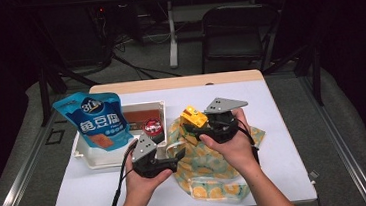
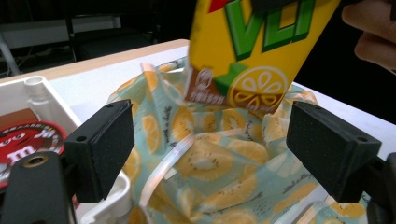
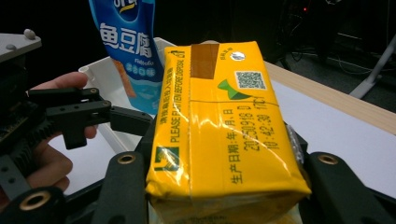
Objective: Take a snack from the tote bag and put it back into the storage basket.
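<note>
Above the bag [image 1: 212, 168] | right tool [image 1: 196, 119] grips yellow carton [image 3: 219, 126]; left tool [image 2: 219, 154] open | risk: carton catching the bag's rim

High view above the table [image 1: 283, 124] looking forward-down, gripper views close, all sharing the yellow carton [image 1: 194, 117].

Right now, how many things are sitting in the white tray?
2: a blue snack pouch standing at the left end of the white tray, and a red round tin at its right end. More may be hidden behind the pouch.
</note>
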A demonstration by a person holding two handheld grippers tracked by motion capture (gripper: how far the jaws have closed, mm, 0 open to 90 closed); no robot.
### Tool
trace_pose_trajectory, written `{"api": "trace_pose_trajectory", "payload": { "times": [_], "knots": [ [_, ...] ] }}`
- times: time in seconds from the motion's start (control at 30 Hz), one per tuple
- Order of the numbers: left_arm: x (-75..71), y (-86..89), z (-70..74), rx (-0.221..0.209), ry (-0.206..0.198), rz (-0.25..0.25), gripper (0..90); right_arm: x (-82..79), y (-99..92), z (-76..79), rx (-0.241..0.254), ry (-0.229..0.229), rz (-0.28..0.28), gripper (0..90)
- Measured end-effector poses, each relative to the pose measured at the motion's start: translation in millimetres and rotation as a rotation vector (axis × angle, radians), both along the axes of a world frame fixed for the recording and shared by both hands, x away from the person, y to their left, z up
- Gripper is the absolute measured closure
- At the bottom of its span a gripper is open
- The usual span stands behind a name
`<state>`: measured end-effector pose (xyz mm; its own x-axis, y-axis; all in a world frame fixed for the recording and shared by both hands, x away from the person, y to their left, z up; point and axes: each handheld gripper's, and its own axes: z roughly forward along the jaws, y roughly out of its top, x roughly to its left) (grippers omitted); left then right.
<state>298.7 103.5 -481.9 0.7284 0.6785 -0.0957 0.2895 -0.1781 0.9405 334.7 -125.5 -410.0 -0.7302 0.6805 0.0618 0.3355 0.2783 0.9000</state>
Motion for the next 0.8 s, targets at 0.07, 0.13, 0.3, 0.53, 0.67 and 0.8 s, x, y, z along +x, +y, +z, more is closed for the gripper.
{"api": "trace_pose_trajectory", "payload": {
  "times": [0.07,0.13,0.3,0.53,0.67,0.8],
  "knots": [
    [-0.2,-3.0,1.4,0.011,-0.008,0.000,14.1,-2.0,4.0,0.5,-0.007,0.002,0.008,51.4],
    [0.6,-6.0,1.7,0.023,-0.015,0.005,12.5,-4.2,8.4,0.2,-0.004,0.003,0.010,51.3],
    [1.1,-11.9,0.5,0.030,-0.019,0.000,10.2,-7.3,18.8,-2.0,-0.022,0.005,0.026,51.3],
    [0.3,-19.7,1.0,0.045,-0.052,0.013,8.9,-11.8,32.5,-9.3,-0.027,0.026,0.042,51.3],
    [0.4,-22.3,1.7,0.046,-0.076,0.027,10.9,-14.4,39.2,-12.7,-0.035,0.039,0.055,51.3],
    [0.5,-22.0,1.4,0.049,-0.097,0.045,16.7,-16.0,44.1,-14.1,-0.038,0.038,0.058,51.2]
  ]
}}
